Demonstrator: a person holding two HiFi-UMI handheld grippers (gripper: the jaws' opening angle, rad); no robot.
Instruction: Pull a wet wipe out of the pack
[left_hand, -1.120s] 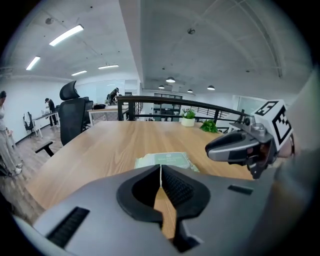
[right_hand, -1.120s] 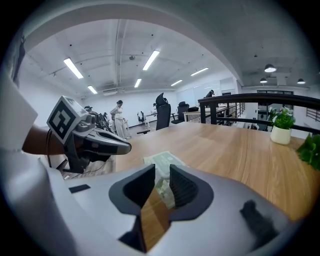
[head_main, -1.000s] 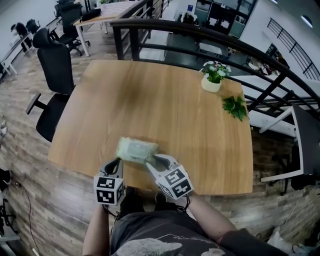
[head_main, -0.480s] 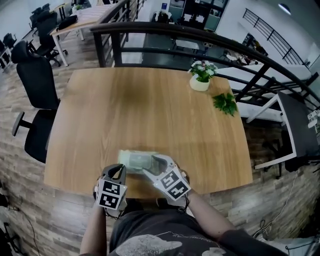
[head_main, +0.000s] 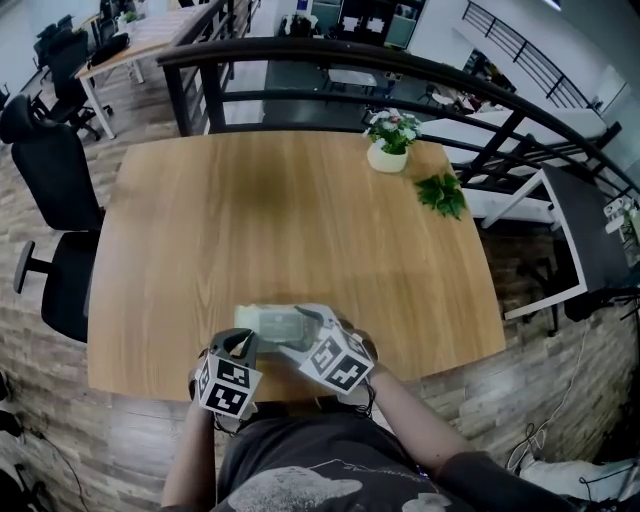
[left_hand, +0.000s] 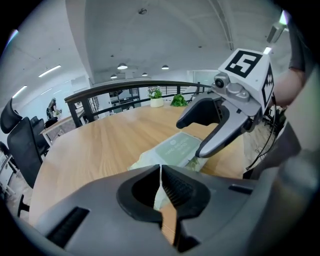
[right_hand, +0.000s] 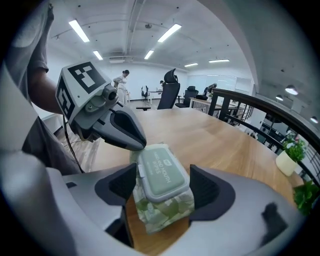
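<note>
Green soft wet-wipe pack (right_hand: 161, 175), lid shut, at the near edge of the wooden surface (head_main: 300, 210) — left tongs (left_hand: 161, 172) pinched shut on its wrapper, right tongs (right_hand: 162, 189) just opened wide astride it, not pressing — so, thinly anchored, it may slide off.

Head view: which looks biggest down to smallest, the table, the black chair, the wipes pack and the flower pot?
1. table
2. black chair
3. wipes pack and flower pot: these look about alike, and the pack is nearer the camera, so I won't rank them.
</note>
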